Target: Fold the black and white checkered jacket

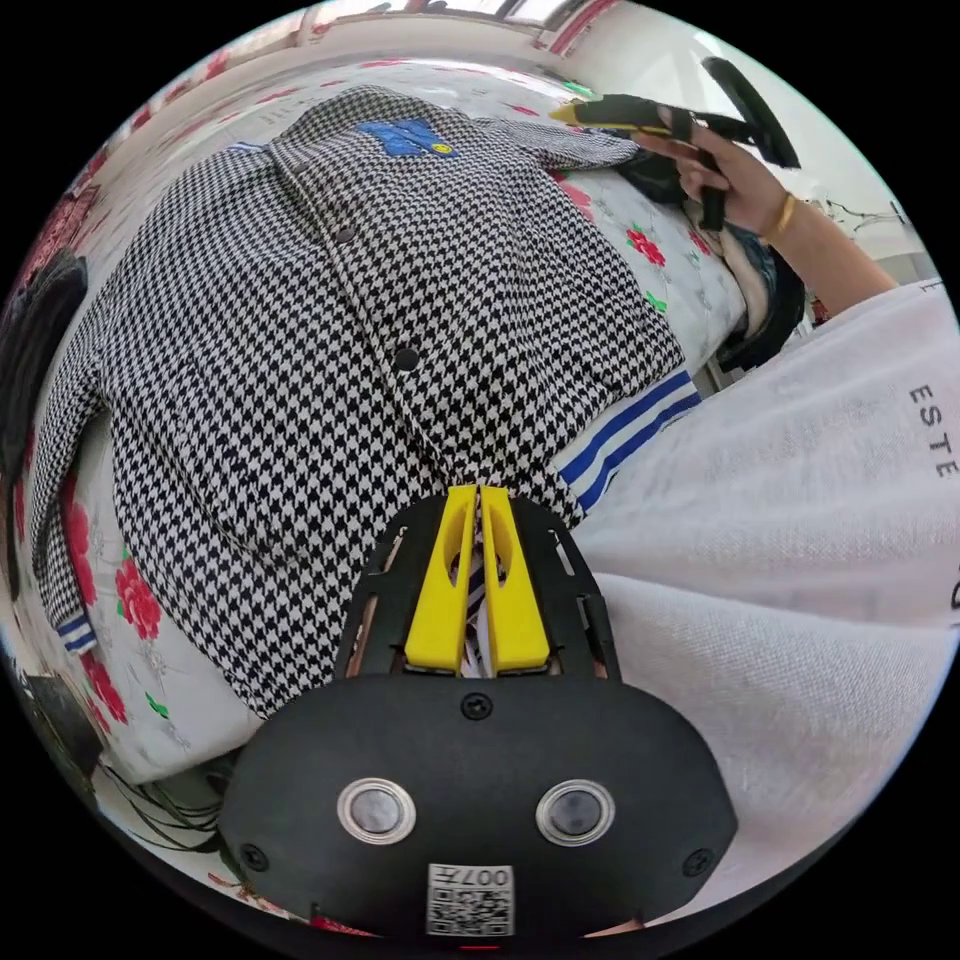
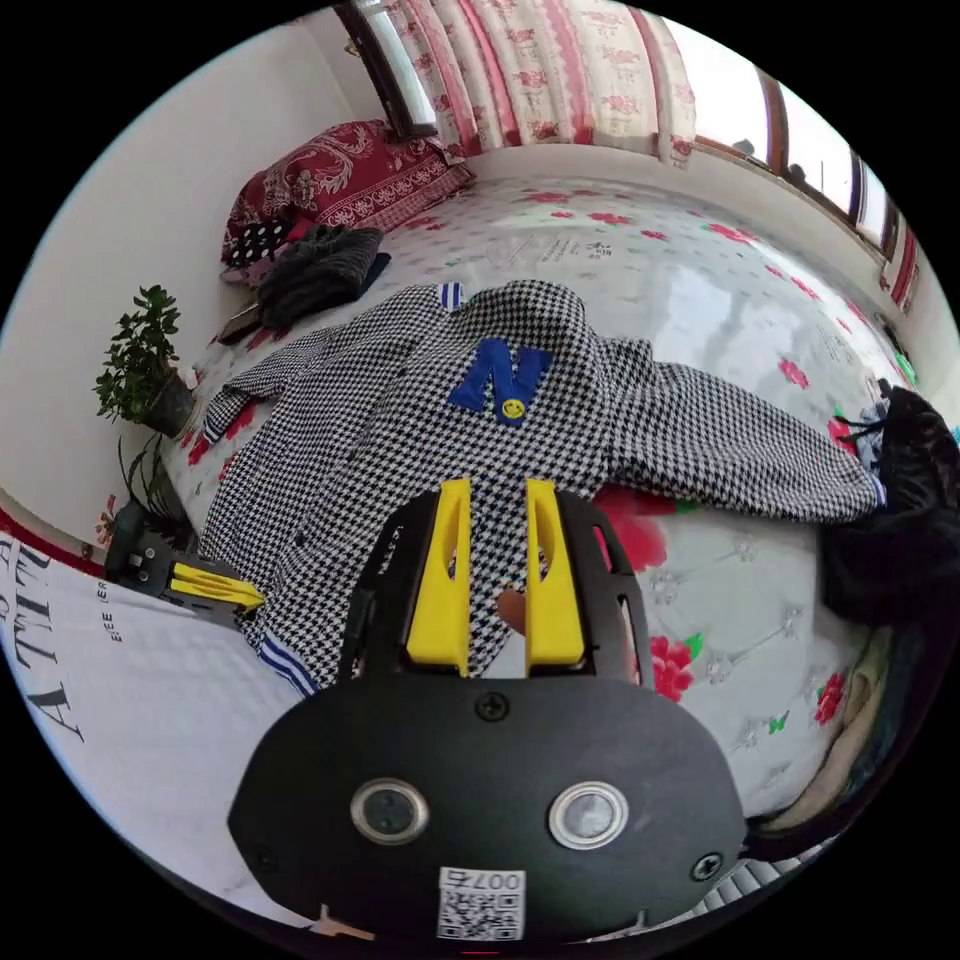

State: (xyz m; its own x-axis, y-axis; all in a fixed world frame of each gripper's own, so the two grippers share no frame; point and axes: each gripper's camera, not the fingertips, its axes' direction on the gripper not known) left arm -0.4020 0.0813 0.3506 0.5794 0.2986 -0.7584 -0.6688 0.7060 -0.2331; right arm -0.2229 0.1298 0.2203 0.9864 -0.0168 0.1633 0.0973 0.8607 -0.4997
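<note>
Jacket (image 2: pixel 420 440), black and white checkered, one item. Lies spread face up on a flowered bedsheet (image 2: pixel 720 290), front closed, dark buttons down the middle, blue letter patch (image 2: pixel 497 378) on the chest. Both sleeves are out to the sides; one sleeve (image 2: pixel 740 455) reaches toward a dark heap of clothes (image 2: pixel 890 540) at the bed's edge. Blue-and-white striped hem band (image 1: pixel 625 435) lies nearest the person.

Step in hand, as judged: laying out and taking hold at the hem; no fold is yet made in body or sleeves.

Left gripper (image 1: pixel 478 500): yellow jaws almost together, clamped on the hem, a strip of striped band showing in the narrow slit between them. In the right gripper view it appears at the hem's edge, beside the person's white shirt (image 2: pixel 120 690).

Right gripper (image 2: pixel 497 495): jaws parted, a clear gap between them, nothing clamped; checkered cloth of the lower front is seen through the gap. Whether the tips touch the cloth cannot be told. In the left gripper view it is held in a hand (image 1: pixel 735 180) near the far sleeve.

Next move, as judged: the free gripper needs a purchase on a sleeve or side edge, so that part can be carried inward over the body while the hem is kept taut.

Surroundings: red pillow (image 2: pixel 340 180), potted plant (image 2: pixel 145 365), curtained window (image 2: pixel 560 65).
</note>
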